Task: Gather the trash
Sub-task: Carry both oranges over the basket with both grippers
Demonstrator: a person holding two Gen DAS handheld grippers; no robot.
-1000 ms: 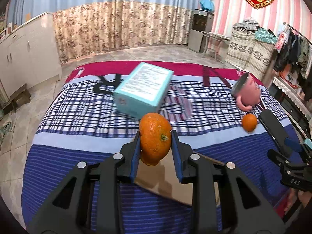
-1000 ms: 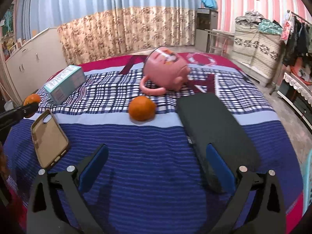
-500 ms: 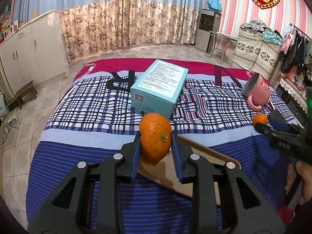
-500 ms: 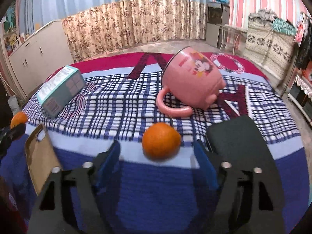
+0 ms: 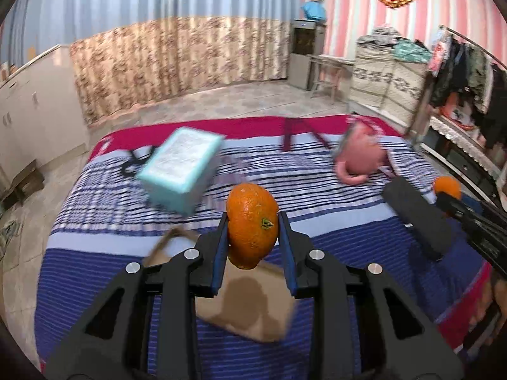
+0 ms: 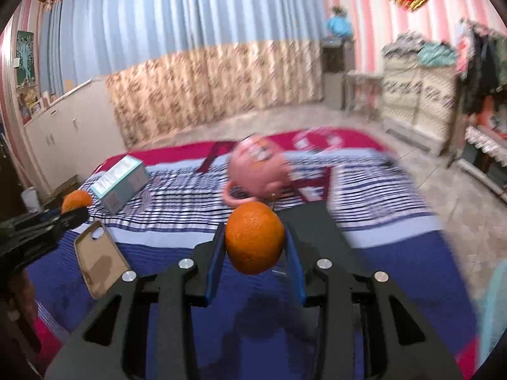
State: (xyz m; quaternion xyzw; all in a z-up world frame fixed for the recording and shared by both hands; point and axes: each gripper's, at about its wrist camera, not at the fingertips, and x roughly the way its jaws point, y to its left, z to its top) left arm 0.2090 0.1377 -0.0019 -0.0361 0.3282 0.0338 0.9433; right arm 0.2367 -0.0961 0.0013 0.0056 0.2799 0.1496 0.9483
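My left gripper [image 5: 252, 225] is shut on an oval orange [image 5: 252, 221] and holds it above the striped bed cover [image 5: 95, 266]. My right gripper [image 6: 254, 240] is shut on a round orange [image 6: 254, 237], lifted off the bed. The right gripper's orange shows at the right of the left wrist view [image 5: 447, 187]. The left gripper's orange shows at the left of the right wrist view [image 6: 76, 200].
On the bed lie a teal box [image 5: 180, 169], a pink mug on its side [image 5: 361, 161], a brown phone case [image 6: 99, 258] and a flat black case [image 5: 418, 218]. White cabinets [image 5: 35, 117] stand left; a clothes rack [image 5: 469, 72] stands right.
My right gripper moved in over the round orange, closed on it and lifted it off the bed. My left gripper kept its orange and rose a little.
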